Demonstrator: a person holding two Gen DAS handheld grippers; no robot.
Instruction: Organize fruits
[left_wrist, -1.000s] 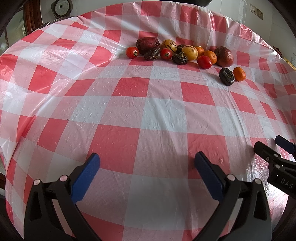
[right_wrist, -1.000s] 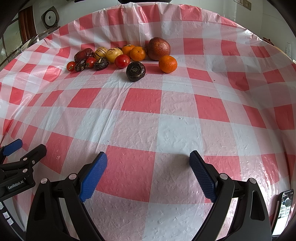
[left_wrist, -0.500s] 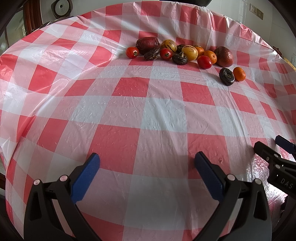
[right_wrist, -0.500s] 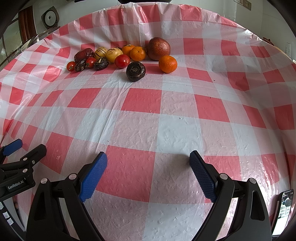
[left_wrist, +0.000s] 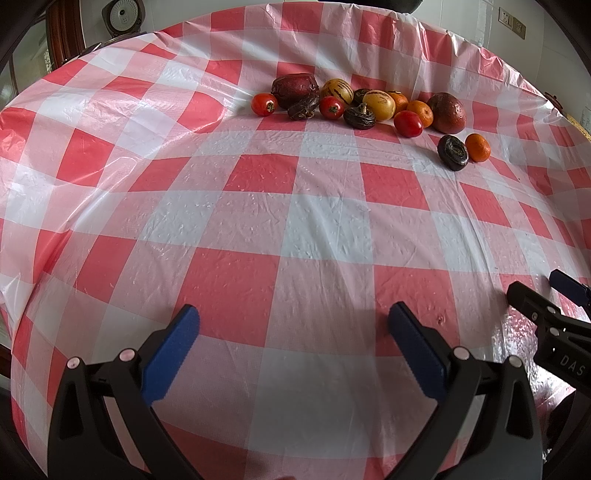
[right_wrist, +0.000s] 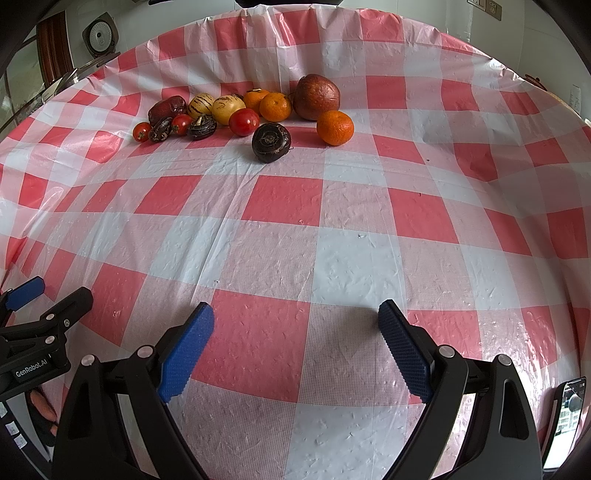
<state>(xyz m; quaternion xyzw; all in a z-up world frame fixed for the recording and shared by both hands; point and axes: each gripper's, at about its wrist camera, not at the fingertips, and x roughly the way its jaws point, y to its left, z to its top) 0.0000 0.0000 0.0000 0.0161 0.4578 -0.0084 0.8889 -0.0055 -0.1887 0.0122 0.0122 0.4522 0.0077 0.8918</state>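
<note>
A cluster of fruits lies at the far side of the checked table (left_wrist: 295, 229): red tomatoes (left_wrist: 263, 104), dark wrinkled fruits (left_wrist: 359, 116), yellow striped melons (left_wrist: 378, 104), oranges (right_wrist: 275, 106), and a big reddish fruit (right_wrist: 320, 96). One dark round fruit (right_wrist: 271, 142) and one orange (right_wrist: 335, 127) sit a little apart, nearest me. My left gripper (left_wrist: 293, 317) is open and empty, low over the near table edge. My right gripper (right_wrist: 295, 314) is open and empty beside it; it also shows in the left wrist view (left_wrist: 546, 295).
The red and white plastic cloth (right_wrist: 332, 206) covers the whole table, with a wide stretch between the grippers and the fruits. A round appliance (left_wrist: 122, 16) stands behind the table at the far left. A phone (right_wrist: 569, 406) lies at the near right edge.
</note>
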